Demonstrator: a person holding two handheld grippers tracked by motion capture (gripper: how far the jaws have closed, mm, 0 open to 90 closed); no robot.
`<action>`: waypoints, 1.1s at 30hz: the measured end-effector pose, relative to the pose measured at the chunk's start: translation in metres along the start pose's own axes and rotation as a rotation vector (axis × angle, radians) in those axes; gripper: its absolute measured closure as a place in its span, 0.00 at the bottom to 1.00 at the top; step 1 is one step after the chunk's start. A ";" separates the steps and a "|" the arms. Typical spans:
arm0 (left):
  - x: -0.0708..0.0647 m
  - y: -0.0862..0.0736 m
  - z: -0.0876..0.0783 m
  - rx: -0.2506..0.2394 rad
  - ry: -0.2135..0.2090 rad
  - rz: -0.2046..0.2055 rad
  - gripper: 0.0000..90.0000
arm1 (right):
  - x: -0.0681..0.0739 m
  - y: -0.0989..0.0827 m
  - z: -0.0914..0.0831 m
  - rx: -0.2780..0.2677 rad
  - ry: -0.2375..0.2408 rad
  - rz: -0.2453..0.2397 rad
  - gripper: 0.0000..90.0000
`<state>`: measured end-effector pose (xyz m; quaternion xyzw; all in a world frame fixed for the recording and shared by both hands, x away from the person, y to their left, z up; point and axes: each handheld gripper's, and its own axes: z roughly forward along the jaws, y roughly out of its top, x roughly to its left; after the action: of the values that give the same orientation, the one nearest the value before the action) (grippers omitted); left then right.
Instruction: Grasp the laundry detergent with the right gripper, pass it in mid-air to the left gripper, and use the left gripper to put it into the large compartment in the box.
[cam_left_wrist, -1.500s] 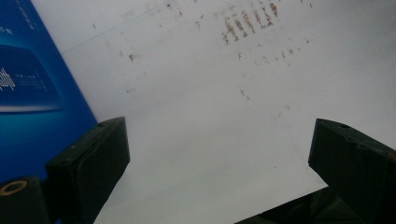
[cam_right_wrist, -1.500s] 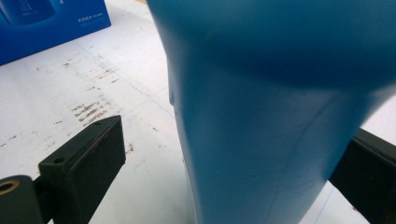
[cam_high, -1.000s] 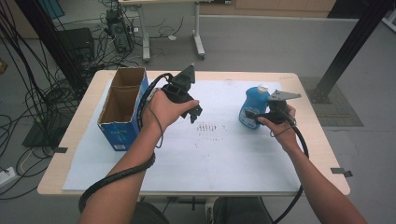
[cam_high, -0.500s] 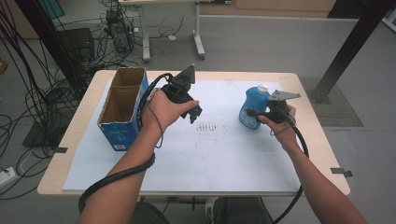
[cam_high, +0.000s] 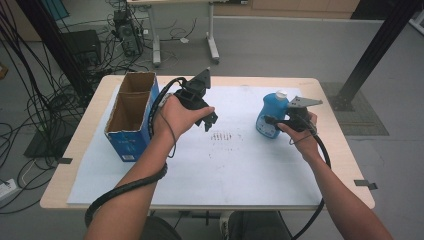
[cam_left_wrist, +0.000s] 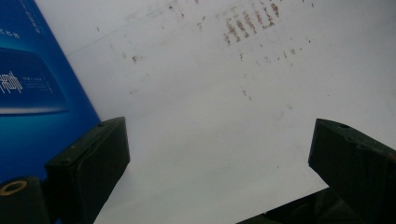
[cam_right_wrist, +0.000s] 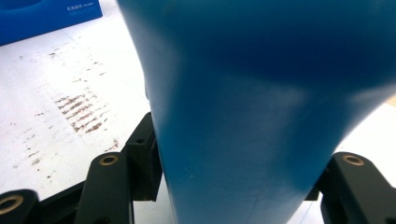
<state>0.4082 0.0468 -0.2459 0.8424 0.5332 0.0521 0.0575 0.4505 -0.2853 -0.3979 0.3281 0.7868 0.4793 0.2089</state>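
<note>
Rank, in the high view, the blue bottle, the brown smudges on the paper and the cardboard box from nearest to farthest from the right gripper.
1. Blue bottle, held in the right gripper.
2. Brown smudges, mid-table, to its left.
3. Cardboard box, at the table's left.

1. Box (cam_high: 131, 116) at left of table (cam_high: 327, 92), on sheet (cam_high: 235, 170).
2. Bottle (cam_high: 271, 112) at right, upright on sheet, well apart from box.
3. Smudges (cam_high: 225, 136) between box and bottle, nearer middle.

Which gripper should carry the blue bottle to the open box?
Right. The right gripper has just closed on the blue bottle, jaws on both sides. The left gripper is open above the sheet beside the box.
</note>
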 end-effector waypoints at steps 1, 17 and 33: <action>0.000 0.000 0.000 0.000 0.000 0.000 0.06 | 0.000 0.000 0.000 0.000 0.000 0.000 0.46; 0.000 -0.001 0.000 -0.003 -0.003 -0.003 0.06 | 0.000 0.000 0.000 0.001 -0.002 -0.002 0.46; 0.000 -0.003 -0.001 -0.004 0.006 0.004 0.06 | 0.001 0.000 0.000 0.004 -0.004 -0.004 0.46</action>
<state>0.4055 0.0475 -0.2455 0.8432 0.5315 0.0559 0.0576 0.4499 -0.2847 -0.3974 0.3278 0.7880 0.4766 0.2108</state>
